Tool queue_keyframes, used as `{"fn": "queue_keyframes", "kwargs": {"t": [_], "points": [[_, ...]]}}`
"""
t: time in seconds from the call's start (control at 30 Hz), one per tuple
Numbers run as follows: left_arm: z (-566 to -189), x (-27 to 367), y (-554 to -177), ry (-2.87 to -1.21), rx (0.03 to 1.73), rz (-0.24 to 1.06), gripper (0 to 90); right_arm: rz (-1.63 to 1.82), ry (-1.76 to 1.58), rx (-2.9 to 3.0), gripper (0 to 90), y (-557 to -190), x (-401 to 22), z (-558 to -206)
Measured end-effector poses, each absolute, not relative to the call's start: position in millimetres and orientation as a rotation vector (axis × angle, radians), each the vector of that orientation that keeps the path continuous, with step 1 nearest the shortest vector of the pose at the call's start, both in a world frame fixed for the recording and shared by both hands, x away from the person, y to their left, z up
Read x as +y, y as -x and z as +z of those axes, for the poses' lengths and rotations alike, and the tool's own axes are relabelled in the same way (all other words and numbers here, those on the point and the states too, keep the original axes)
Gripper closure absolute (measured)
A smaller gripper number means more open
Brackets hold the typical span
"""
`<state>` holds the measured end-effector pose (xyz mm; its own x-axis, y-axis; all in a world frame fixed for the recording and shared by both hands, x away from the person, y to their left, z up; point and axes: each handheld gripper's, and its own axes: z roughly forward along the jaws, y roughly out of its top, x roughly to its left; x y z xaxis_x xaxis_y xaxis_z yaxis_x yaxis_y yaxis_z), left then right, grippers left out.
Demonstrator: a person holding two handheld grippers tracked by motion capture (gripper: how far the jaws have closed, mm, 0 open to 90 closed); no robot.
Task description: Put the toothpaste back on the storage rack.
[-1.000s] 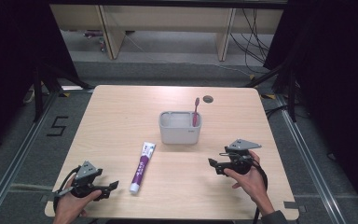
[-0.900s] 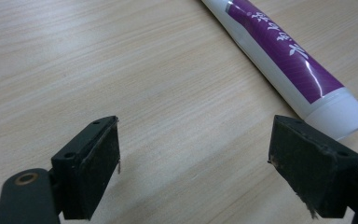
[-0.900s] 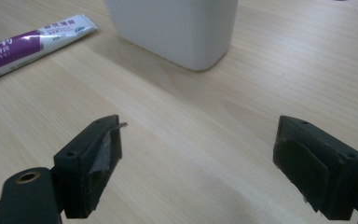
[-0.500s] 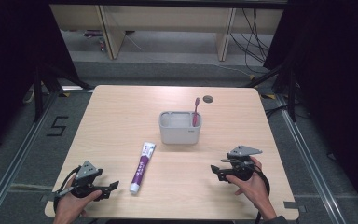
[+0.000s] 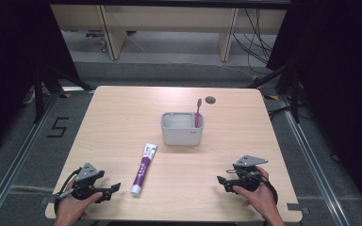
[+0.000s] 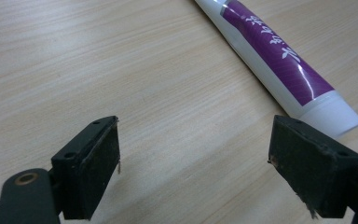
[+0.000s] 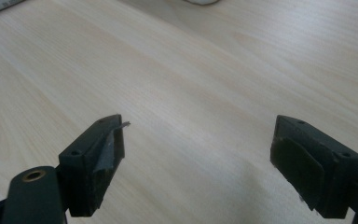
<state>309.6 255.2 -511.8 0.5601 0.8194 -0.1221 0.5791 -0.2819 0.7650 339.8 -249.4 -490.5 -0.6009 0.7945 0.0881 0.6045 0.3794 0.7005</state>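
Our left tool (image 5: pixel 114 187) sits wide apart just beside the toothpaste tube (image 5: pixel 143 168) lying flat on the tabletop (image 5: pixel 122 117); our right tool (image 5: pixel 220 179) gapes too. The tube looks light, soft, slippery, so we'd pinch mid-body.

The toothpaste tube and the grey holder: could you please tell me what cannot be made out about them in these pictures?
- Toothpaste tube: the left gripper view's top edge cuts off its flat end; its print is too small to read in the high view.
- Grey holder: its near wall hides the bottom inside, high view.
- Toothbrush: its lower handle is hidden by the holder wall; the bristles are too small to make out.
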Motion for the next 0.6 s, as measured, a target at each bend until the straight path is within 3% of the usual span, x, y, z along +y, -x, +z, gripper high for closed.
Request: {"fn": "queue_keyframes", "kwargs": {"t": [0.6], "points": [[-502,232,-322,-1.963,1.066,0.302,21.2,1.045,-1.235,2.423,18.8,-333,-255,-495]]}}
